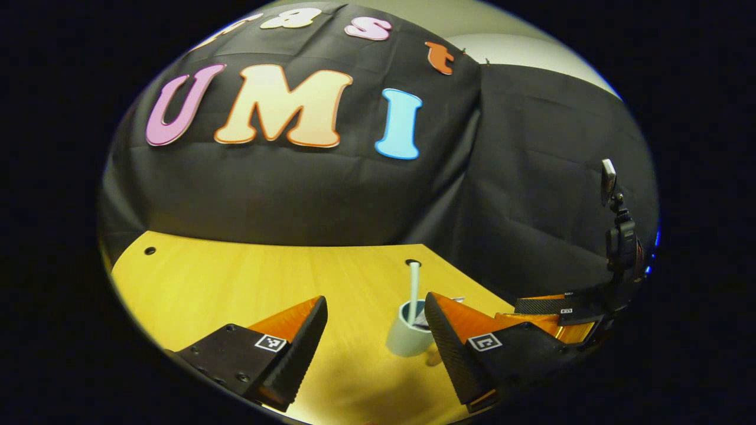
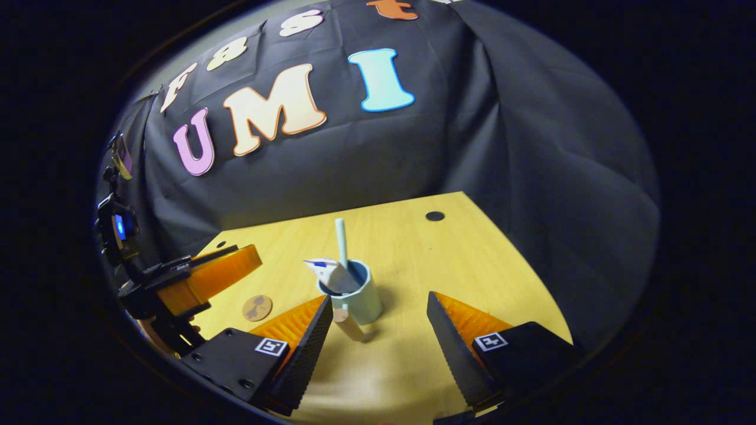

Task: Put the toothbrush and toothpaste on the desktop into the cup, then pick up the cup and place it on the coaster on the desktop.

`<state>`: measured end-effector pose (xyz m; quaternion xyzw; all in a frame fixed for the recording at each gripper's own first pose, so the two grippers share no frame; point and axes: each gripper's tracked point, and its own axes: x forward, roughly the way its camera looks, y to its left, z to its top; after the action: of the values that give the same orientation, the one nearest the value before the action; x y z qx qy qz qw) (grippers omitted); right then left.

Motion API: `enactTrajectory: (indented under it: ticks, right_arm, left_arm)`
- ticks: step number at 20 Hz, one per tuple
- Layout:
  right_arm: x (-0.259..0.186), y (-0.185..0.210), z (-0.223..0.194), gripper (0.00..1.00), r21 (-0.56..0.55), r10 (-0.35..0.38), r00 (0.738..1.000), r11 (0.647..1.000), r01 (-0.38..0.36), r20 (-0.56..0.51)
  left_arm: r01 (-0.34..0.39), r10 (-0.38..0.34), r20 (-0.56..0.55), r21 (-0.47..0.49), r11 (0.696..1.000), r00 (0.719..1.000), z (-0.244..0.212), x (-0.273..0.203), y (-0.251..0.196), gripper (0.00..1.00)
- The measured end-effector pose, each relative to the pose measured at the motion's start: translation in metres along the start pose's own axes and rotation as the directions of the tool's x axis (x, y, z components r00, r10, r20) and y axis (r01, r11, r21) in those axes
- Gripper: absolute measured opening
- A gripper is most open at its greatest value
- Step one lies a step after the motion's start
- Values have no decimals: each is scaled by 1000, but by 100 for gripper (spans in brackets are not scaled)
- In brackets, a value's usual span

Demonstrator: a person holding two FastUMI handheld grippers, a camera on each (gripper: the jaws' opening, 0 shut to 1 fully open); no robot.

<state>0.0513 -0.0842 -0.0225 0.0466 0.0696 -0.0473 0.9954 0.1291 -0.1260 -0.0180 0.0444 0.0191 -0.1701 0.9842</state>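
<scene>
Two grippers hover over a yellow wooden desktop (image 2: 413, 248), both with fingers spread wide and holding nothing. A pale cup (image 2: 360, 298) stands upright on the desktop, just ahead of the right gripper (image 2: 378, 330). Inside the cup, a toothbrush (image 2: 341, 236) stands with its handle pointing up, and a toothpaste (image 2: 325, 268) tube leans against the rim. A small round coaster (image 2: 257, 307) lies flat to the cup's left, apart from it. The left gripper (image 1: 375, 336) sits left of the cup.
</scene>
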Motion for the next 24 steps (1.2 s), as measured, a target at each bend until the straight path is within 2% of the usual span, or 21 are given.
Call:
enactTrajectory:
  ticks: [2, 3, 5, 10, 16, 19, 20, 21, 24]
  right_arm:
    - [9, 11, -11, 99, -11, 28, 997, 1000, -29, -69]
    - [16, 16, -16, 95, -18, 37, 994, 999, -39, -104]
    - [27, 19, -25, 99, -35, 43, 984, 998, -49, -173]
    - [54, 32, -38, 99, -28, 56, 944, 997, -69, -326]
    - [75, 22, -48, 99, -165, -39, 879, 985, -46, -475]
    - [80, 23, -61, 98, -184, -59, 836, 982, -51, -546]
    - [82, 22, -65, 92, -197, -71, 821, 979, -51, -566]
    - [83, 20, -69, 95, -208, -84, 807, 977, -50, -585]
    - [89, 16, -82, 87, -228, -117, 771, 973, -38, -626]
  left_arm:
    - [-64, 64, 1, -17, 998, 998, 1, -14, 26, 95]
    - [-97, 97, -6, -24, 995, 995, -1, -20, 40, 95]
    - [-167, 167, -25, -31, 985, 986, -6, -34, 69, 95]
    - [-289, 284, -77, -57, 956, 956, -23, -63, 113, 95]
    - [-357, 344, -138, -83, 931, 929, -47, -86, 129, 95]
    - [-379, 363, -158, -90, 921, 918, -56, -96, 133, 95]
    - [-387, 369, -167, -92, 918, 914, -59, -99, 134, 95]
    - [-394, 375, -173, -95, 914, 911, -62, -104, 136, 95]
    - [-404, 378, -194, -114, 908, 905, -69, -112, 139, 95]
